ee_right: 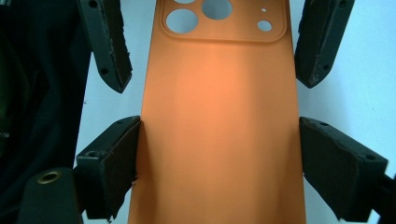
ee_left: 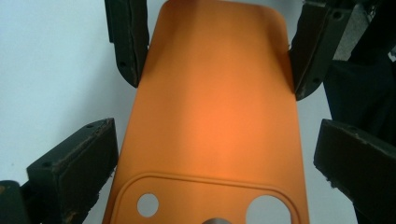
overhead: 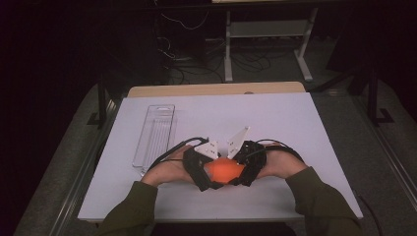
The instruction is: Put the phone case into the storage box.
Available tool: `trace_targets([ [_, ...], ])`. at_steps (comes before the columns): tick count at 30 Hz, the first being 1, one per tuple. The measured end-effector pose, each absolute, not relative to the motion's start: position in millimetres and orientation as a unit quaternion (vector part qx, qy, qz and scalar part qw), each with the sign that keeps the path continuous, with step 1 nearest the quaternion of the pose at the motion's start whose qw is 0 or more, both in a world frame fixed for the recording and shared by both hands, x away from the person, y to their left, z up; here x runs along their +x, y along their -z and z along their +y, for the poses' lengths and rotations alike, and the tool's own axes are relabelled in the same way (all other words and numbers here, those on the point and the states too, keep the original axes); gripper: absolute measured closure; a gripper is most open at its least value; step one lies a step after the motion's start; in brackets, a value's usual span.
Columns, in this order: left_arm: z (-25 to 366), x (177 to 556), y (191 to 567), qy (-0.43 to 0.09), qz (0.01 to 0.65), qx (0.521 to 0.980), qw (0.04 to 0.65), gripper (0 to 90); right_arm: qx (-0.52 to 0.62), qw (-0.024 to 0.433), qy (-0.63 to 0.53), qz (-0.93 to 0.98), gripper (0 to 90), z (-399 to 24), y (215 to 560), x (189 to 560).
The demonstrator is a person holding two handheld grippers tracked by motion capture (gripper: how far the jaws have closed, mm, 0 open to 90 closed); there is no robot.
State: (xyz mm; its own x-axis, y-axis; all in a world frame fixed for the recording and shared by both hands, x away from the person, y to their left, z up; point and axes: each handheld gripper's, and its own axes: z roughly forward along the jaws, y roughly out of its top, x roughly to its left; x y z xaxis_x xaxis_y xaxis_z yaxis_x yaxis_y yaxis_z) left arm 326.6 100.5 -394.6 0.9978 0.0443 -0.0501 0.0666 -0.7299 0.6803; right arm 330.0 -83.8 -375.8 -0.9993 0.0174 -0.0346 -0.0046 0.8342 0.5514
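While both grippers meet on the orange phone case point(overhead: 223, 170) | right gripper point(ee_right: 217, 154) clamps its edges | left gripper point(ee_left: 210, 158) stands open around it, pads apart | close gently, keep it level.

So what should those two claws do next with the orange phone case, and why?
Probably close the left gripper onto the orange phone case. Its jaws straddle the camera-hole end with gaps on both sides, while the right gripper already presses the other end's edges. Then both could lift it off the white table.

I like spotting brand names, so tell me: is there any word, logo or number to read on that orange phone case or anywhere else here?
None can be read.
The orange phone case is plain, with only camera holes.
The clear tray and the white table bear no readable marks.
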Motion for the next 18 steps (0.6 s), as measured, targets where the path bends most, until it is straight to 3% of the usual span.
trace_targets([
  [18,99.8,326.1,397.4,0.011,0.025,0.938,0.345,3.1,-0.003,0.021,-0.291,0.956,14.8,-82.8,373.7,328.9],
])
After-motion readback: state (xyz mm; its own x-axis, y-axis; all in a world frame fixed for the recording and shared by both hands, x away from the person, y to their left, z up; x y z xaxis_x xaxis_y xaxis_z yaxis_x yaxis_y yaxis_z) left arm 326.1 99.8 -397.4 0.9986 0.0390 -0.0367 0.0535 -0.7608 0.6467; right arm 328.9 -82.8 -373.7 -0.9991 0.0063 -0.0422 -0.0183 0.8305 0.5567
